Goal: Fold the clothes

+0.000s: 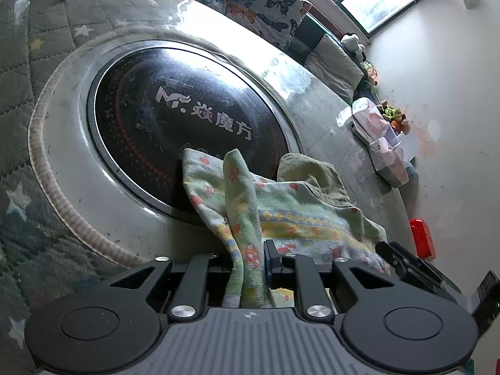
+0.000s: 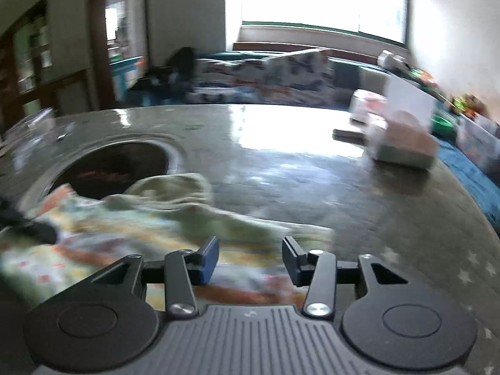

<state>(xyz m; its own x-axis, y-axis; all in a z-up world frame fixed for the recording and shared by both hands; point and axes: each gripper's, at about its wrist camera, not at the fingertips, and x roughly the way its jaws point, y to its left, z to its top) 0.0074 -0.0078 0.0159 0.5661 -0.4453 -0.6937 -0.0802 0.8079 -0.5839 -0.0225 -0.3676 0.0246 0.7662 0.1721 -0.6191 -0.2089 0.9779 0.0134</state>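
Pinching a fold of the flowered garment (image 1: 290, 215), your left gripper (image 1: 250, 259) has its fingers (image 1: 271, 259) drawn narrow on a raised strip of pale green cloth with orange blossoms, which runs up between them and flops over. The rest of that garment lies rumpled on the desk (image 1: 315, 100), a glossy grey, marble-look top, and one corner spills over the steel rim of the round black cooktop (image 1: 175, 115) sunk into it, white lettering showing across the glass. An olive-green piece (image 1: 312, 172) lies bunched just behind the flowers. Your right gripper (image 2: 250, 257) hangs over the near edge of the same garment (image 2: 131, 228) with its fingers (image 2: 208, 257) parted, nothing pressed between them, the cloth below and blurred in the right wrist view. Your right gripper also shows at the lower right of the left wrist view, beside something red (image 1: 422, 237) that you can't make out. Around you, a quilted star-print cover (image 1: 34, 62) lies at the left under the desk's edge, a butterfly-print cushion (image 1: 256, 3) sits on the bench behind, and a grey pillow (image 1: 336, 62) and a soft toy (image 1: 353, 42) rest further along it. Pale boxes (image 1: 384, 137) crowd the far right end of the desk against the white wall (image 1: 443, 78), small bright toys beside them. Daylight from the window (image 2: 318, 3) glares off the desk, and a dark wooden doorway (image 2: 97, 31) stands off to the left.
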